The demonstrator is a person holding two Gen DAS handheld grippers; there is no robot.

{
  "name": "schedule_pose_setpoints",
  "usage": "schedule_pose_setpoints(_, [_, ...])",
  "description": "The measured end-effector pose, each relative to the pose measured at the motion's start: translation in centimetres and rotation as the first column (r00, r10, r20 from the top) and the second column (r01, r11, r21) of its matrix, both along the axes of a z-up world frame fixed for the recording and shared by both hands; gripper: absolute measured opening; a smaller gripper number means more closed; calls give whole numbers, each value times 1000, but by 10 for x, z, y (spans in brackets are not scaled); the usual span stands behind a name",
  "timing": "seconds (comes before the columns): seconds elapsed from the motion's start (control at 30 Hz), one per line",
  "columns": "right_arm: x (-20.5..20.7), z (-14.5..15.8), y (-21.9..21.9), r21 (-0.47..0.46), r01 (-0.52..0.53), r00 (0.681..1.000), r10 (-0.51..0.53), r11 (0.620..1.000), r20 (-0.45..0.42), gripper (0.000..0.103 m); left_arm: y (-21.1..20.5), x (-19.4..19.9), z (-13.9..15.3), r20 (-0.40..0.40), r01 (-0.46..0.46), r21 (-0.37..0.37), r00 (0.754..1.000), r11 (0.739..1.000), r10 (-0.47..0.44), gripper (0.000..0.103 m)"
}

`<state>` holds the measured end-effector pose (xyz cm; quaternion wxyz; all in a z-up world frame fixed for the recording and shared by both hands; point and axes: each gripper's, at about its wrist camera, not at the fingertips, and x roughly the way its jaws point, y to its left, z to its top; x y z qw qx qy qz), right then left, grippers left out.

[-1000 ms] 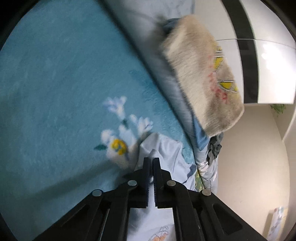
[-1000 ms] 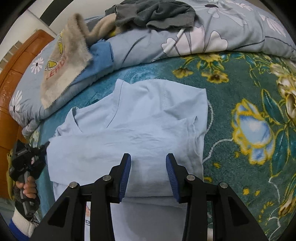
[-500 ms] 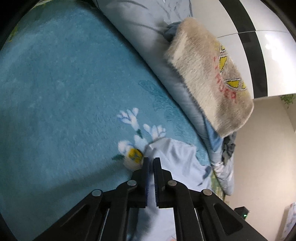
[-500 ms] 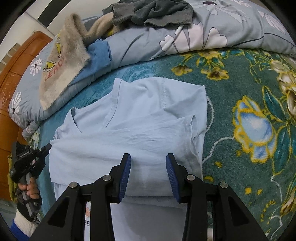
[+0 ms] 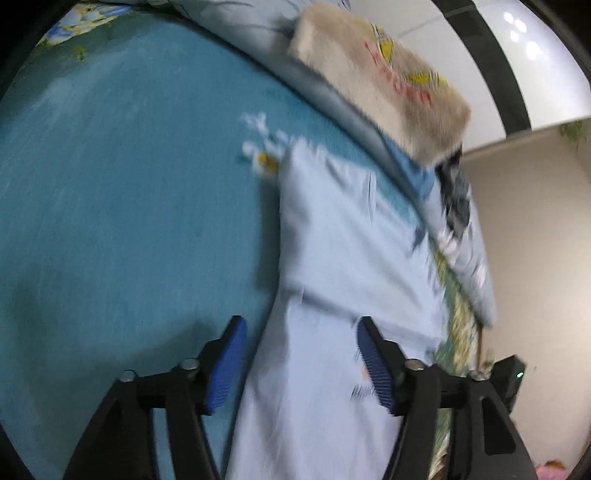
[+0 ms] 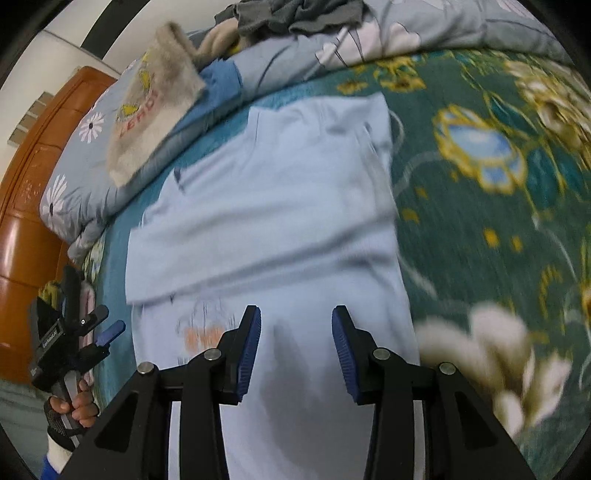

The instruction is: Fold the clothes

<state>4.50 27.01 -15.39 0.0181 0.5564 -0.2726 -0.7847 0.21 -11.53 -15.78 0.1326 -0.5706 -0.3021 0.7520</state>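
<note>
A light blue T-shirt (image 6: pixel 273 206) lies flat on the teal floral bedspread (image 6: pixel 480 229), its upper part folded down over the body; it also shows in the left wrist view (image 5: pixel 332 258). My left gripper (image 5: pixel 301 365) is open and empty, over the shirt's left edge. It also shows in the right wrist view (image 6: pixel 107 332), held by a hand at the bed's left side. My right gripper (image 6: pixel 295 343) is open and empty, just above the shirt's lower part with a small printed picture (image 6: pixel 203 332).
A beige fuzzy garment (image 6: pixel 151 110) lies on a grey-blue floral quilt (image 6: pixel 406 33) at the back, with a dark grey garment (image 6: pixel 295 14) on it. A wooden headboard (image 6: pixel 33 184) stands at the left. A beige wall (image 5: pixel 528 240) is on the right.
My left gripper opened, let go of the shirt's sleeve and pulled back toward the shirt's lower edge. My right gripper drew back down the shirt, still open.
</note>
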Motion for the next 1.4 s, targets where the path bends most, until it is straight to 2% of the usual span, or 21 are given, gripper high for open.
schedule_pose_setpoints(0.07, [21, 3, 3, 9, -6, 1000, 6, 1000, 2, 47, 5, 15, 1, 12, 29, -33, 1000, 999, -29, 76])
schedule_pose_setpoints(0.13, [40, 7, 8, 14, -8, 1000, 8, 1000, 2, 57, 6, 28, 2, 28, 54, -26, 998, 998, -53, 80])
schedule_pose_setpoints(0.2, [60, 10, 12, 16, -11, 1000, 11, 1000, 0, 60, 8, 43, 3, 51, 85, -32, 995, 996, -83, 94])
schedule_pose_setpoints(0.27, [79, 11, 17, 11, -21, 1000, 21, 1000, 1, 62, 12, 60, 3, 74, 119, -86, 991, 989, -113, 100])
schedule_pose_setpoints(0.37, [108, 10, 20, 11, -38, 999, 38, 999, 6, 96, 15, 81, 2, 108, 162, -144, 983, 976, -147, 103])
schedule_pose_setpoints(0.43, [123, 8, 18, 11, -54, 998, 54, 998, 10, 97, 14, 94, -3, 141, 191, -162, 976, 968, -169, 103])
schedule_pose_setpoints(0.57, [148, -1, 8, 12, -106, 993, 105, 994, 43, 97, 12, 114, -14, 215, 269, -246, 952, 931, -218, 103])
schedule_pose_setpoints(0.67, [167, -3, 4, 19, -128, 991, 127, 992, 48, 99, 13, 125, -18, 247, 310, -249, 936, 918, -249, 103])
schedule_pose_setpoints(0.7, [173, -5, 4, -1, -129, 991, 129, 992, 46, 103, 13, 129, -20, 258, 323, -250, 931, 913, -259, 103])
schedule_pose_setpoints(0.93, [201, -9, 9, -99, -184, 981, 189, 978, 44, 103, 12, 145, -24, 304, 385, -240, 902, 891, -307, 103])
schedule_pose_setpoints(1.0, [206, -13, 17, -171, -142, 986, 154, 975, 57, 103, 12, 148, -25, 328, 397, -231, 891, 888, -313, 103])
schedule_pose_setpoints(1.07, [212, -18, 27, -259, -85, 992, 106, 962, 70, 103, 13, 154, -29, 364, 426, -203, 869, 882, -336, 103])
schedule_pose_setpoints(1.13, [218, -21, 35, -313, -60, 995, 81, 948, 56, 101, 14, 159, -29, 370, 451, -179, 854, 874, -365, 102])
schedule_pose_setpoints(1.17, [220, -22, 36, -327, -60, 995, 83, 943, 59, 100, 13, 161, -29, 374, 451, -149, 849, 880, -372, 102])
schedule_pose_setpoints(1.27, [225, -27, 40, -360, -55, 994, 86, 931, 72, 79, 8, 169, -31, 383, 436, -45, 838, 899, -388, 102])
schedule_pose_setpoints(1.33, [227, -31, 42, -378, -45, 993, 83, 925, 83, 60, 8, 174, -32, 391, 447, -23, 827, 894, -404, 100])
schedule_pose_setpoints(1.4, [229, -37, 44, -413, -22, 994, 65, 910, 90, 57, 7, 178, -33, 407, 452, -15, 818, 892, -408, 96])
